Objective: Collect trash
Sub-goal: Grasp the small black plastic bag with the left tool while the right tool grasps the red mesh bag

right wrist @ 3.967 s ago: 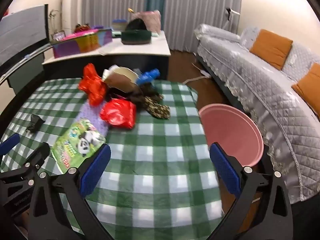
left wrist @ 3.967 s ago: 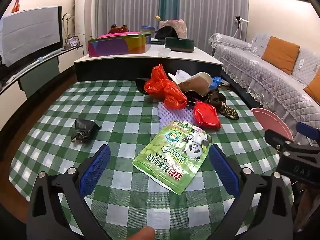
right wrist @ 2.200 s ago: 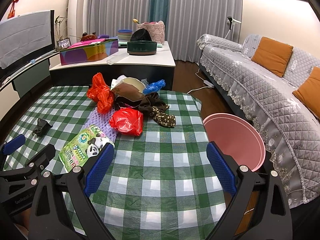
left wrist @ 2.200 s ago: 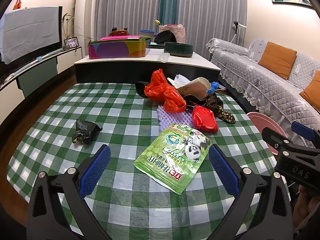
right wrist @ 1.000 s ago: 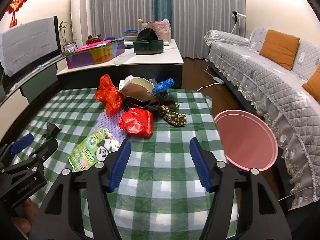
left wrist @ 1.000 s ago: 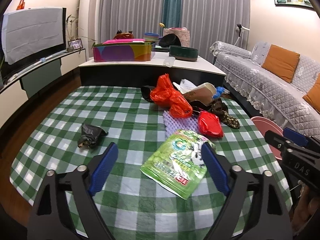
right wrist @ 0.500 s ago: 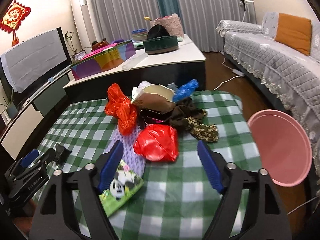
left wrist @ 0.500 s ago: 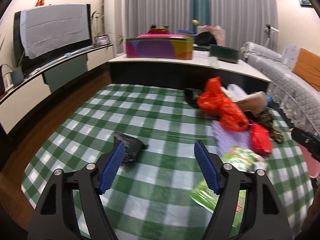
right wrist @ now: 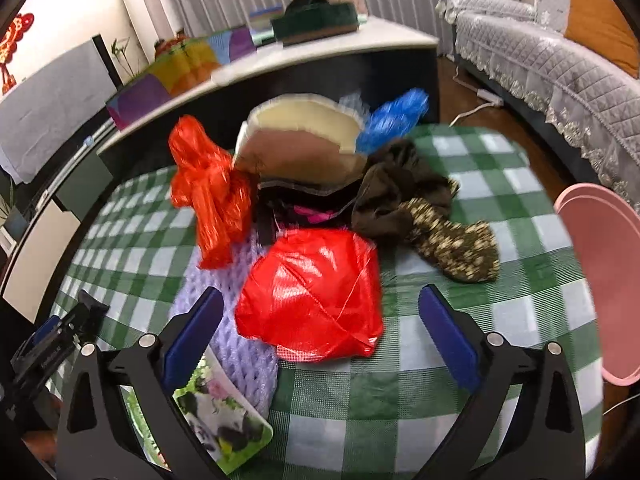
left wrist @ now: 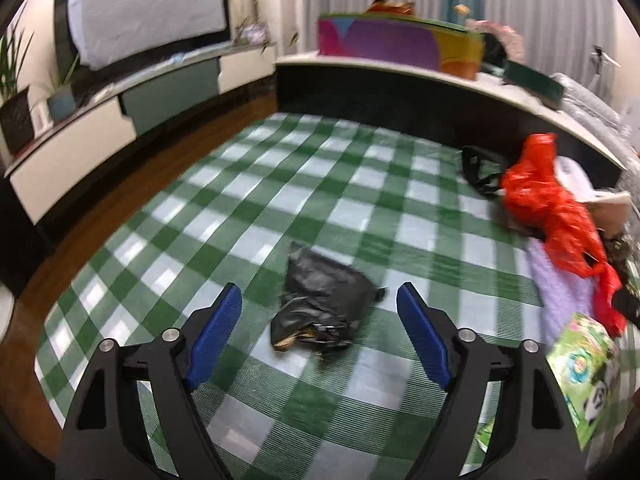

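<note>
Left wrist view: left gripper (left wrist: pixel 320 332), blue-padded, jaws spread wide, holding nothing. Crumpled black plastic bag (left wrist: pixel 326 304) centred between the 2 pads, flat on green-and-white checked tablecloth (left wrist: pixel 248 200), well apart from other litter. Likely handling: very light, soft, collapsing under squeeze, film slippery; best hold judged across the bunched middle, not the loose torn lip nearest the camera. Open cloth on all sides of bag; table edge and wooden floor off to the left.

Right wrist view: right gripper (right wrist: pixel 320 338), jaws likewise wide, empty. Shiny red plastic bag (right wrist: pixel 310 294) just ahead between the pads, resting partly on lilac foam netting (right wrist: pixel 224 320). Also light and crushable, slick surface; puffed centre the probable grip. Orange-red crumpled bag (right wrist: pixel 208 196), brown-and-cream foam piece (right wrist: pixel 300 144) and dark speckled fabric (right wrist: pixel 432 216) crowd close behind and beside. Round pink basin (right wrist: pixel 596 280) beyond the table's right edge, clear cloth between.
</note>
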### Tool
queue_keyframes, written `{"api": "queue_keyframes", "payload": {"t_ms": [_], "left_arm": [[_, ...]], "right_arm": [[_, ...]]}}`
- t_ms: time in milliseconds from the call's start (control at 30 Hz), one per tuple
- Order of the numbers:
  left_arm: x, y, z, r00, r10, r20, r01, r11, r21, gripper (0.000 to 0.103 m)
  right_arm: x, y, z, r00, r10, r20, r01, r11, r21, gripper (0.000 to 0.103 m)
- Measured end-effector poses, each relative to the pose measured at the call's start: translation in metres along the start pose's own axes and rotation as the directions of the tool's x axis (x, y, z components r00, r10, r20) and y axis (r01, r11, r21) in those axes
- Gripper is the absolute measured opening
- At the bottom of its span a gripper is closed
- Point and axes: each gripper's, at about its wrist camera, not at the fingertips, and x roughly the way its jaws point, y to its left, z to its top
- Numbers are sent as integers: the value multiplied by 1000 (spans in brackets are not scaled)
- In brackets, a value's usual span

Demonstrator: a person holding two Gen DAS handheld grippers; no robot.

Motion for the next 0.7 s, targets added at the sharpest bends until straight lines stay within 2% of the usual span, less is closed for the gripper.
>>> {"api": "queue_keyframes", "payload": {"t_ms": [133,267,333,367,400,433,700], "left_arm": [[12,4,1,998,13,-64,-14,1000,-16,78],[16,3,1,996,9,-91,-10,1000,-8,76],[19,0,0,994,2,-108,-2,1000,-2,62],[20,0,0,993,-1,-115,1,1000,0,58],[21,-1,0,993,-3,-117,3,1000,-1,51],[21,0,0,993,-5,-118,5,1000,-3,49],[6,-3,1,997,-22,-70,23,1000,15,47]], "right_arm": [[13,2,-1,999,-7,-38,7,1000,-8,96],[19,2,1,999,-13,-51,13,1000,-14,96],[20,2,1,998,-26,-57,25,1000,-18,92],[20,2,1,998,-34,-54,33,999,-21,86],[19,2,1,998,-37,-51,36,999,-24,83],[19,2,1,998,-36,-48,35,999,-27,79],[-3,6,-1,999,-34,0,34,998,-49,77]]}}
